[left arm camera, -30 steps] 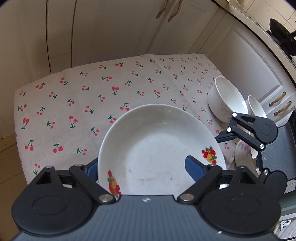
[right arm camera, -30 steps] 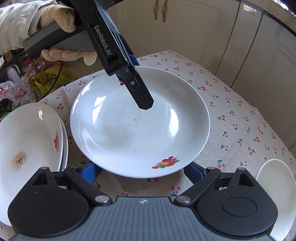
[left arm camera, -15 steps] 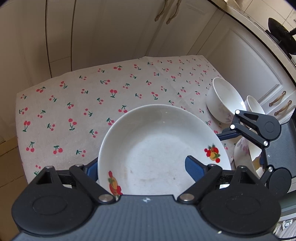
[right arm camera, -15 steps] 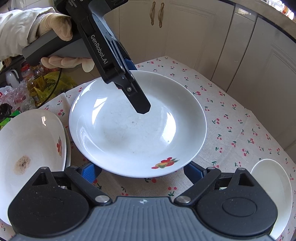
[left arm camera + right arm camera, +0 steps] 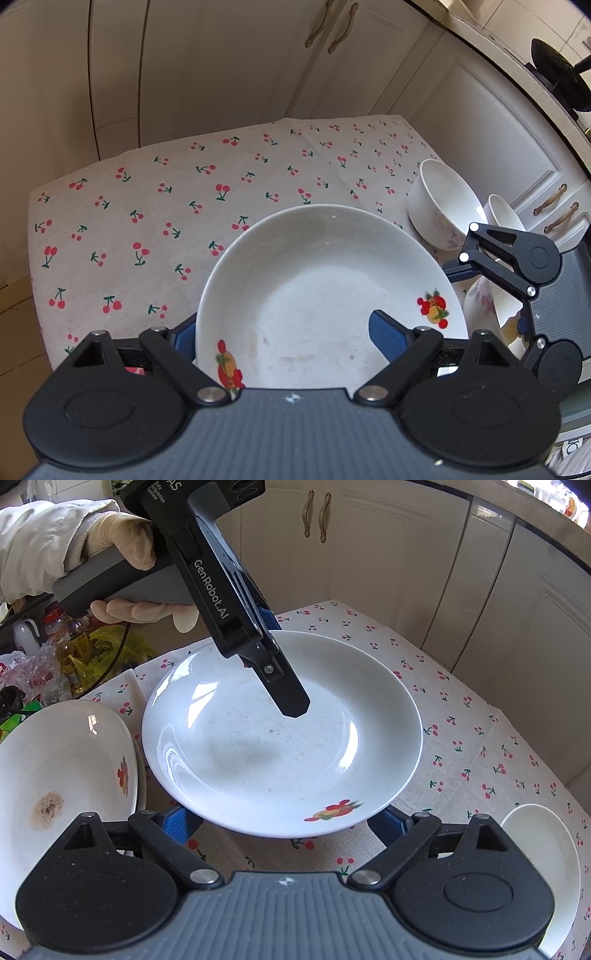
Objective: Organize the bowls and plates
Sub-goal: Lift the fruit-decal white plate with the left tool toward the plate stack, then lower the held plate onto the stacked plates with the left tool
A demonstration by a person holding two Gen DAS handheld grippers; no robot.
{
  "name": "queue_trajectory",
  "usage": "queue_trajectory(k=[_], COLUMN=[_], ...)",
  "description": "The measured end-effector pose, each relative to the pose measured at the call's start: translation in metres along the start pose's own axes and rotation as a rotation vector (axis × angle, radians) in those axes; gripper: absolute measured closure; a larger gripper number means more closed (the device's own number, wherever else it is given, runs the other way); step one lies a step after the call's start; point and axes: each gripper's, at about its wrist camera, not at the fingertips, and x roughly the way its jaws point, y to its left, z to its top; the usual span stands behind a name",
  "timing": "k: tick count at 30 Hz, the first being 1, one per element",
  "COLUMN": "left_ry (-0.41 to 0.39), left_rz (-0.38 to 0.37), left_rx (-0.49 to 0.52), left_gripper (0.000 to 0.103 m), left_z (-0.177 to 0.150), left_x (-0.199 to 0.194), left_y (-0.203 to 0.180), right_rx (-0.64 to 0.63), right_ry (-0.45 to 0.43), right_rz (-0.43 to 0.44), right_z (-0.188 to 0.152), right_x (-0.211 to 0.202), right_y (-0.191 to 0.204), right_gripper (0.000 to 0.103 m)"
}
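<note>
left gripper (image 5: 284,332) closing on the near rim of the fruit-print plate (image 5: 325,288), lifted clear of the cherry cloth (image 5: 147,221). right gripper (image 5: 284,821) gapes empty below it. keep level toward the stained plate (image 5: 62,775).

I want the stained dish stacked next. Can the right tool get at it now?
Probably yes: the right tool is open, gripping nothing, and the stained dish lies uncovered just to its left. The fruit-print plate hangs close beside it but doesn't seem to cover it.
</note>
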Motion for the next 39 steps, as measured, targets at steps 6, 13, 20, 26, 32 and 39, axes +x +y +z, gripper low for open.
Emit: queue_trajectory(k=[6, 13, 20, 26, 32, 39], left_ry=[-0.001, -0.012, -0.037, -0.053, -0.07, -0.077], left_rz=[0.001, 0.005, 0.009, 0.021, 0.03, 0.044], left_rx=[0.003, 0.009, 0.014, 0.017, 0.008, 0.008], left_gripper=[0.013, 0.013, 0.013, 0.013, 0.013, 0.013], left_z=[-0.001, 0.0, -0.006, -0.018, -0.038, -0.071], left_x=[-0.003, -0.01, -0.027, -0.045, -0.067, -0.088], left_y=[-0.001, -0.008, -0.02, -0.032, -0.046, -0.063], right_rx=[-0.006, -0.009, -0.008, -0.031, -0.033, -0.015], right_ry=[-0.001, -0.014, -0.033, -0.046, -0.066, -0.081], right_rz=[-0.008, -0.014, -0.014, -0.02, -0.012, 0.015], right_z=[0.0, 0.003, 0.004, 0.005, 0.001, -0.01], right_x=[-0.004, -0.013, -0.027, -0.044, -0.062, -0.077], right_y=[0.004, 0.004, 0.012, 0.028, 0.051, 0.085], right_gripper=[0.006, 0.006, 0.006, 0.006, 0.006, 0.006])
